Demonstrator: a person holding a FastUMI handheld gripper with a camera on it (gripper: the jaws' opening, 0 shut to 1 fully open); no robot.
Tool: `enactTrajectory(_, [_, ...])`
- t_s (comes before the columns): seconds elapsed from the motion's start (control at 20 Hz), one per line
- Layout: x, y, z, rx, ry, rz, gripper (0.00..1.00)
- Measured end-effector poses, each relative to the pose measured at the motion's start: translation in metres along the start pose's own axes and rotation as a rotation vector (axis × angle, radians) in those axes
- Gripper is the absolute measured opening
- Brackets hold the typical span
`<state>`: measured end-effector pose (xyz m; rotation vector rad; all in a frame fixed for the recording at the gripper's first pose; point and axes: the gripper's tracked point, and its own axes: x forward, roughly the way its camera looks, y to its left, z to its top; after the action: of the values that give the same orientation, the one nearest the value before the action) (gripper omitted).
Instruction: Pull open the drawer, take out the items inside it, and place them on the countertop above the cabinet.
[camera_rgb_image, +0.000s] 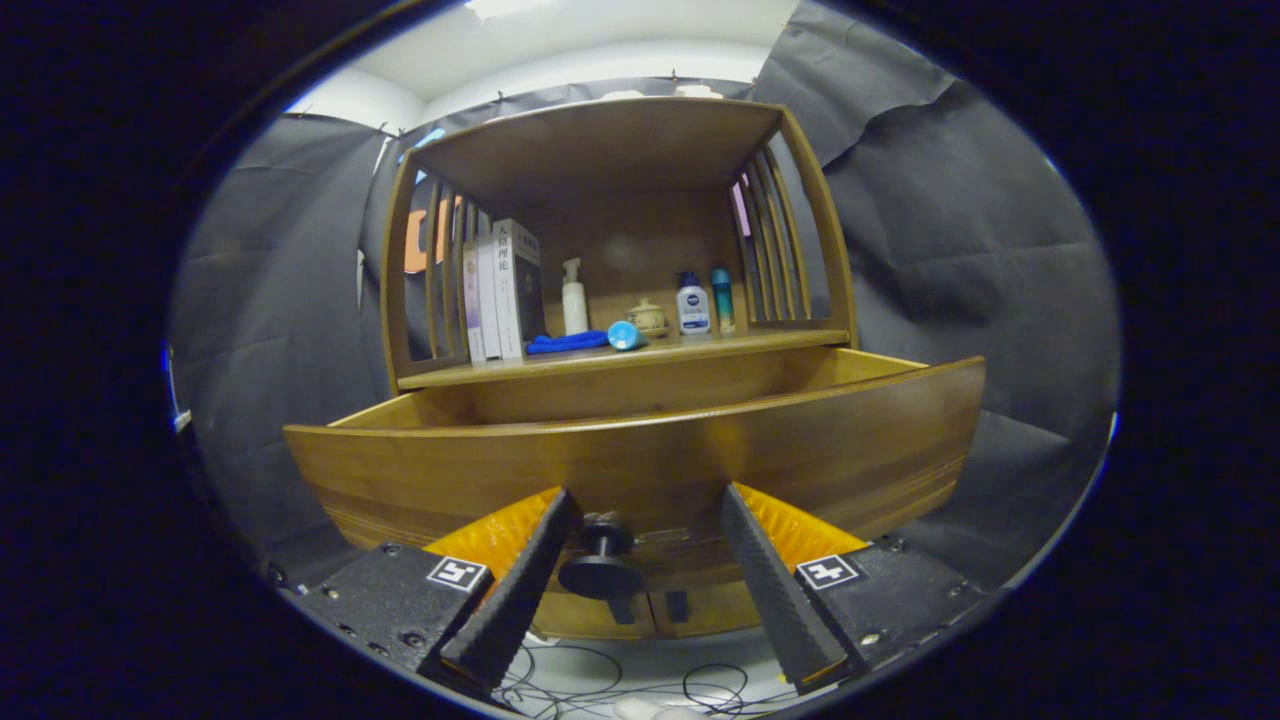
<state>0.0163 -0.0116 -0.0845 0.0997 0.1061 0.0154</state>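
While the jaws (645, 500) stand wide apart gripping nothing, the dark knob (602, 560) sits between them, nearer the left finger, on the pulled-out drawer (640, 460), bench (640, 352) at 12 o'clock beyond.

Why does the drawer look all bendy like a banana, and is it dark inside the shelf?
In the gripper view, the fisheye lens bows the straight drawer front into a curve; the knob sits sharp between the open fingers of the gripper, touching neither. In the same view, the back of the shelf behind the bottles is shadowed, while the ceiling glows bright.
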Motion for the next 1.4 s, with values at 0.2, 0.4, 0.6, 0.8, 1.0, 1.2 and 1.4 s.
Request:
enactTrajectory(0.2, [0.0011,-0.0005,0.0005,-0.005,0.012,0.01,0.97])
enactTrajectory(0.4, [0.0015,0.0026,0.0051,0.021,-0.015,0.027,0.97])
enactTrajectory(0.6, [0.0013,0.002,0.003,0.025,0.002,0.023,0.97])
enactTrajectory(0.8, [0.0024,0.002,0.0011,0.026,0.004,0.015,0.98])
enactTrajectory(1.0, [0.0019,0.0018,-0.0011,0.024,0.025,0.013,0.98])
enactTrajectory(1.2, [0.0006,0.001,-0.0013,0.01,0.036,0.008,0.98])
enactTrajectory(1.4, [0.0009,0.0015,-0.001,-0.005,0.044,0.006,0.98])
